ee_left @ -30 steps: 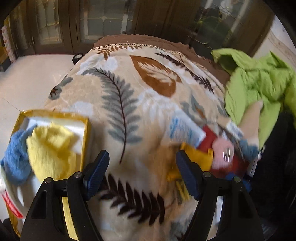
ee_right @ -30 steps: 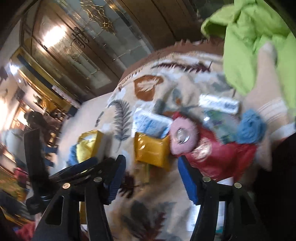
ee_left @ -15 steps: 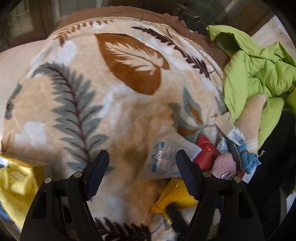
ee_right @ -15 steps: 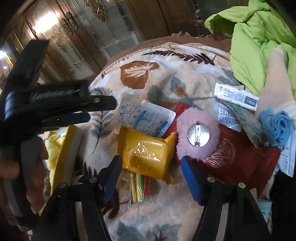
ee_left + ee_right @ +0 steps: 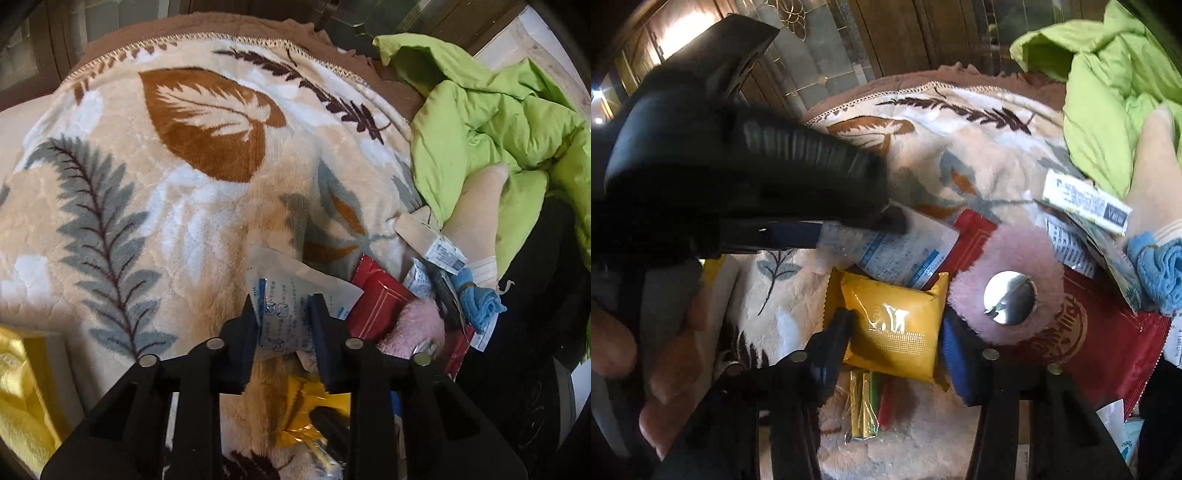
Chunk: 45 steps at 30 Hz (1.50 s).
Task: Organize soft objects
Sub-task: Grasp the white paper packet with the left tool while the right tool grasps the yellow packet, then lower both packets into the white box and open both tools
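My left gripper (image 5: 284, 314) is shut on a white packet with blue print (image 5: 291, 295), which lies on the leaf-patterned blanket (image 5: 155, 192); the packet also shows in the right wrist view (image 5: 905, 251). My right gripper (image 5: 897, 328) has closed its fingers around a yellow foil packet (image 5: 894, 328). A pink fuzzy round item with a metal clip (image 5: 1004, 288) lies on a red packet (image 5: 1089, 339) just to the right. A blue cloth (image 5: 1160, 273) lies at the far right.
A crumpled green garment (image 5: 498, 122) lies at the right. A yellow-rimmed box with a yellow cloth (image 5: 18, 398) sits at lower left. Several other packets (image 5: 1086, 199) and a strip of coloured sticks (image 5: 868, 406) lie around the pile.
My left gripper moved right and forward to the white packet and closed on it. My right gripper moved onto the yellow packet and narrowed around it.
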Available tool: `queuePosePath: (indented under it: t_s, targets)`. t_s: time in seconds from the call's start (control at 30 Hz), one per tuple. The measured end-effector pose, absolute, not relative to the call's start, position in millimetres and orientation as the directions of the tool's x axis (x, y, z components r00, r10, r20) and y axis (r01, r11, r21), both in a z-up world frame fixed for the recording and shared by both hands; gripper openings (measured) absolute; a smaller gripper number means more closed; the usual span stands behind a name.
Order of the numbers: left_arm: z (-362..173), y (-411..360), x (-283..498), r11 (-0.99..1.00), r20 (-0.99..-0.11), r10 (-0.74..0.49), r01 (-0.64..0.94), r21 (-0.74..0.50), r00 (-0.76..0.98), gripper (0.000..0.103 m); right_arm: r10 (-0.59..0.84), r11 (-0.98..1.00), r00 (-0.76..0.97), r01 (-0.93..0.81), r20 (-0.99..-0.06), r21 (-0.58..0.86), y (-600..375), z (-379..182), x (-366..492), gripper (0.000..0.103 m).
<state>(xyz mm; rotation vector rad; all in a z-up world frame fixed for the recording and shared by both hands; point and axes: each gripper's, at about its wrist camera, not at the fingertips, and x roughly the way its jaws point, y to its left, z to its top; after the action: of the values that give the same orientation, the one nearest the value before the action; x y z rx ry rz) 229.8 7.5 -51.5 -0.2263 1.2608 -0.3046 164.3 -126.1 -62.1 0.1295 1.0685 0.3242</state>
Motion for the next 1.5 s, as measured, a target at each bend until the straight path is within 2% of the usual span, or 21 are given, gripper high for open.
queuePosePath:
  t_s: [0.23,0.43,0.7,1.1,1.23,1.4,1.5]
  targets:
    - [-34,32,204,0.925,-0.867,-0.369,0.047,-0.376,0.333,0.019,0.383,0.923,0.427,-0.215,-0.819,0.320,-140,-52,146,0.045]
    - [-3,65,170,0.930,-0.849,-0.341,0.015,-0.367,0.404,0.019,0.431,0.902,0.457,-0.242,-0.778,0.357,-146,-27,128,0.045]
    - [29,138,107,0.952,-0.842,-0.226,-0.073,-0.298,0.490,0.019,0.496,0.865,0.447,-0.325,-0.745,0.381,-118,5,114,0.045]
    - [9,223,33,0.933,-0.861,-0.061,-0.276,-0.229,0.506,0.019,0.586,0.755,0.328,-0.553,-0.741,0.352,-3,23,92,0.046]
    - [-6,227,28,0.925,-0.867,-0.068,-0.295,-0.241,0.494,0.019,0.578,0.727,0.290,-0.607,-0.763,0.320,38,14,87,0.046]
    - [-14,231,23,0.928,-0.873,-0.032,-0.311,-0.207,0.487,0.026,0.545,0.714,0.282,-0.650,-0.790,0.260,74,3,83,0.046]
    - [-15,237,21,0.920,-0.876,-0.015,-0.337,-0.201,0.482,0.049,0.531,0.707,0.268,-0.662,-0.804,0.247,81,-3,83,0.048]
